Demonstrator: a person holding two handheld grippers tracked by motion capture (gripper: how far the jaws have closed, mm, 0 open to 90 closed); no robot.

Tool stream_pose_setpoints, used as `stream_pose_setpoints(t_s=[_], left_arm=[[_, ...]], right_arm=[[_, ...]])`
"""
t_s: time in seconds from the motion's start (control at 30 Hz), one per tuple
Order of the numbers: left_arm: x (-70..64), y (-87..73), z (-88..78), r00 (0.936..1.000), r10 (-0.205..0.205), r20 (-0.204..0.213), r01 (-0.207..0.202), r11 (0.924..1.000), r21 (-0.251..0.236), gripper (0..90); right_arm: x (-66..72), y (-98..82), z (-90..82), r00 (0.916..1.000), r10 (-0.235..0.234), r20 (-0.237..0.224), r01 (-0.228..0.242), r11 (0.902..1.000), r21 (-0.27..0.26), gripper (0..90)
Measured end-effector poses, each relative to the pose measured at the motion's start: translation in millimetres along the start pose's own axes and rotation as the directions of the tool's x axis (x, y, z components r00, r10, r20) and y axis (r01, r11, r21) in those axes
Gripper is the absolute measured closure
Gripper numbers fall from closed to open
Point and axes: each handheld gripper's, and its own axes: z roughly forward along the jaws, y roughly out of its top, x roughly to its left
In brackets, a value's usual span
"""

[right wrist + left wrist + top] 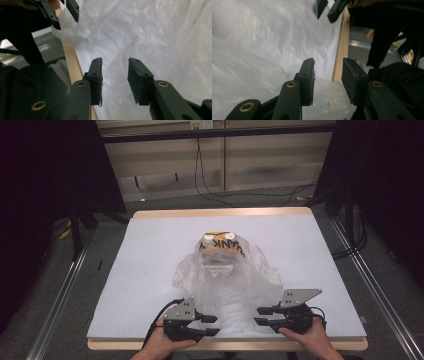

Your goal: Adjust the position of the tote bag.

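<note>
High view: a clear plastic bag [225, 280] is lying on the white table cover [150, 270], spreading from mid-table toward the person's edge. A yellow-and-black packet [220, 247] is sitting inside the bag at its far end. The left gripper [211, 325] and right gripper [263, 316] are flanking the bag's near end, jaws facing each other and partly open, holding nothing. Black lettering on the packet is reading roughly "ANK"; the rest is folding out of sight.

Left gripper view: the jaws are standing apart with thin film lying below them, and the wooden table edge [340, 50] is running right under the gap. Judged risk: a bite taken here is likely catching one layer only, or missing off the edge.

Right gripper view: the jaws are gaping over the film, gripping nothing. Judged risk: uneven pulls are likely stretching or tearing the film, or tipping the packet out. No writing is readable here.
</note>
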Motion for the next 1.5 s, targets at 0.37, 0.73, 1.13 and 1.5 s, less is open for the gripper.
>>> stream_pose_setpoints(t_s=[0.37, 0.73, 1.13, 1.5], left_arm=[[3.6, -13.0, 8.4, 0.9998, 0.015, -0.016, -0.013, 0.9926, 0.121, 54.8], [6.1, -18.7, 13.4, 0.9985, 0.035, -0.042, -0.027, 0.9817, 0.189, 54.1], [10.0, -20.5, 11.2, 0.9967, 0.045, -0.067, -0.03, 0.9767, 0.212, 74.1], [11.1, -15.6, 3.5, 0.9998, 0.009, -0.015, -0.007, 0.9888, 0.149, 86.7]], right_arm=[[-5.9, -13.3, 9.2, 0.9997, 0.026, -0.001, -0.025, 0.9937, 0.109, 57.1], [-7.7, -15.3, 13.8, 0.9999, 0.004, 0.017, -0.006, 0.9899, 0.142, 54.0], [-6.4, -18.0, 20.4, 0.996, -0.038, 0.081, 0.023, 0.9829, 0.182, 66.6], [-10.8, -14.2, 22.3, 0.9989, -0.007, 0.046, -0.001, 0.9843, 0.176, 89.8]])
